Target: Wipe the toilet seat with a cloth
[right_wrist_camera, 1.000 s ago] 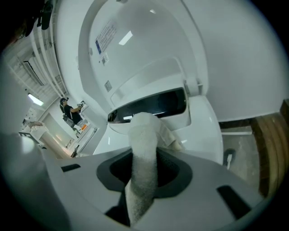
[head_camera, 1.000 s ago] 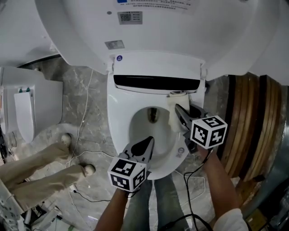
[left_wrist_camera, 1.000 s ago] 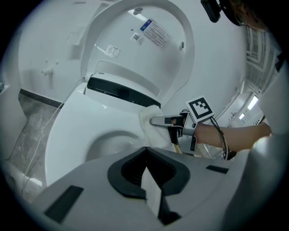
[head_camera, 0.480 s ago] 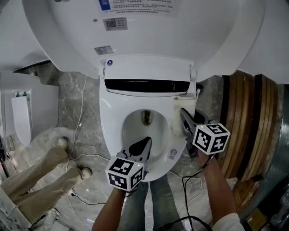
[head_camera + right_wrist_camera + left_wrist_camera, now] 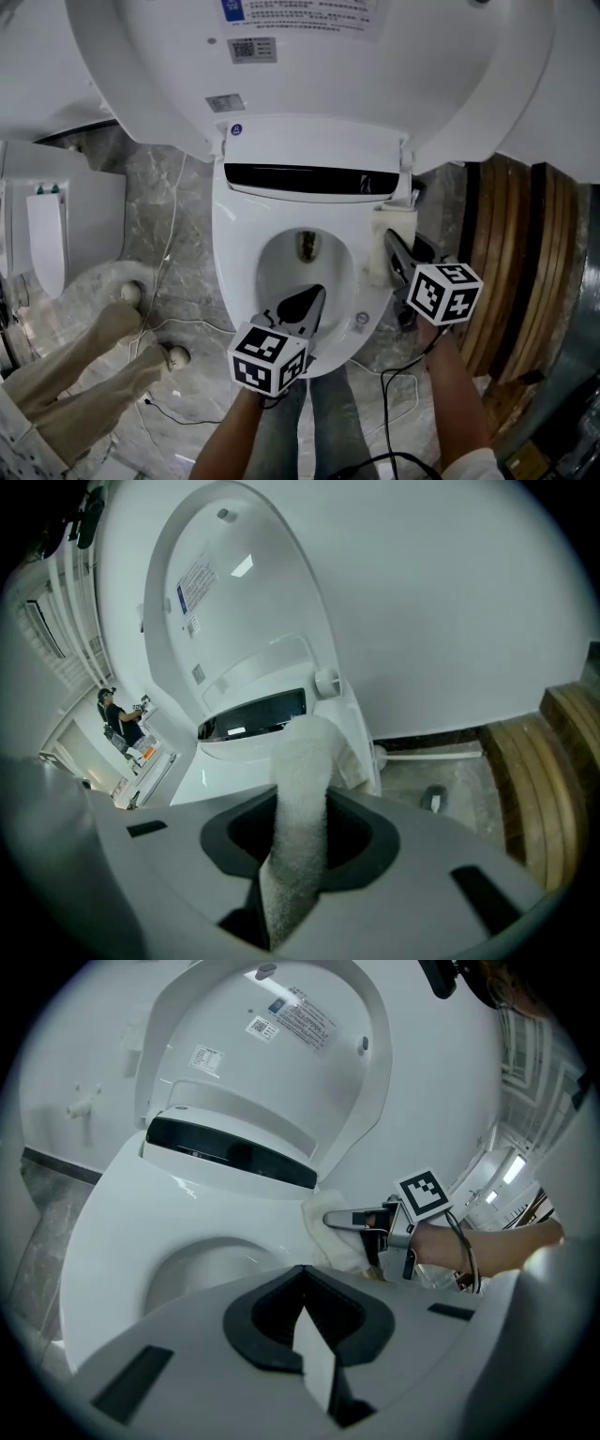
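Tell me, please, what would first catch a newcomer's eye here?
The raised white lid fills the top. At the right of the seat, the right hand-held gripper clamps a pale cloth. The left hand-held gripper hangs shut, empty, over the front rim.

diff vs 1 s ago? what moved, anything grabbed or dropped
The right hand-held gripper, shut on the cloth, dragged it outward across the seat's right rear to the outer edge. Nothing was taken hold of or let go. The left hand-held gripper stayed shut and empty over the seat's front; the lid is still up.
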Action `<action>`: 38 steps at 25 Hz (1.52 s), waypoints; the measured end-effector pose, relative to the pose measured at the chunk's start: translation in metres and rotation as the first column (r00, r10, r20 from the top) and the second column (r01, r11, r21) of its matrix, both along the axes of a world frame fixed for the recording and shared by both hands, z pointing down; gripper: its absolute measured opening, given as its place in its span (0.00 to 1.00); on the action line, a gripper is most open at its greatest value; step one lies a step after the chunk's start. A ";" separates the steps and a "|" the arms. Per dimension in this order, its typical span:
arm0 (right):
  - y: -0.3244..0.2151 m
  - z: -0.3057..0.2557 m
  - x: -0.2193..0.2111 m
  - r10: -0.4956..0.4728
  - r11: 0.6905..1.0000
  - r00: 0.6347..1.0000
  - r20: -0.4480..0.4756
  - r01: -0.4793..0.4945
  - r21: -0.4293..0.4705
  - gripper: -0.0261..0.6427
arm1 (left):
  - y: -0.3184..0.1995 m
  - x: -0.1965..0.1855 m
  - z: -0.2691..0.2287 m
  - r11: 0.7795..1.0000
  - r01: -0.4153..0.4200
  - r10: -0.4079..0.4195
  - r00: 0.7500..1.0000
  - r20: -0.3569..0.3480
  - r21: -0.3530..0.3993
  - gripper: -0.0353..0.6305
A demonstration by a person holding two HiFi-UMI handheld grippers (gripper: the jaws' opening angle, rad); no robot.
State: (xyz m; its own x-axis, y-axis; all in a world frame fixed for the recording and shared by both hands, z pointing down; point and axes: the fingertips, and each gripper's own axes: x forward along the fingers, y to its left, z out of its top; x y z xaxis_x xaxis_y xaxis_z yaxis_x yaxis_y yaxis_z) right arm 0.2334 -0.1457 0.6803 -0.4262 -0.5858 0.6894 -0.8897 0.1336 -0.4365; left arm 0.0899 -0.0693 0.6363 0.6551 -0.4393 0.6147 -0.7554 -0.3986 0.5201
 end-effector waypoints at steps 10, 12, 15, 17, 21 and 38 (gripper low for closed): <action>0.007 -0.004 -0.004 0.031 0.999 0.999 0.039 -0.030 -0.028 0.19 | 0.010 -0.033 0.000 0.997 0.078 -0.078 0.997 0.001 -0.020 0.07; 0.012 -0.012 -0.011 0.005 1.000 1.000 0.009 -0.005 -0.003 0.19 | 0.011 -0.040 -0.004 0.996 0.084 -0.084 0.996 0.010 -0.009 0.07; 0.023 -0.027 -0.027 -0.040 0.999 0.999 -0.019 0.041 0.036 0.19 | 0.013 -0.051 -0.014 0.995 0.097 -0.098 0.995 0.012 0.014 0.07; 0.033 -0.037 -0.036 -0.028 0.998 1.000 -0.009 0.028 0.049 0.19 | 0.014 -0.059 -0.022 0.993 0.111 -0.112 0.994 0.013 0.034 0.07; 0.057 -0.062 -0.043 0.054 0.995 0.998 -0.039 -0.051 0.089 0.19 | 0.024 -0.075 -0.043 0.987 0.144 -0.146 0.989 0.027 0.068 0.07; 0.245 -0.254 -0.090 0.347 0.934 0.937 -0.046 -0.341 0.110 0.19 | 0.138 -0.108 -0.245 0.979 0.146 -0.146 0.989 -0.013 0.144 0.07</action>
State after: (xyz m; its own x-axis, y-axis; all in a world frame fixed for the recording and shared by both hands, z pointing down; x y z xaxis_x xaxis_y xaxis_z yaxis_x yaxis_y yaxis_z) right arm 0.1437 0.0990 0.4268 -0.1437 -0.7549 0.6399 -0.9141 -0.1464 -0.3781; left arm -0.0182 0.0689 0.3917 0.5789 -0.6141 0.5364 -0.8096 -0.3548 0.4676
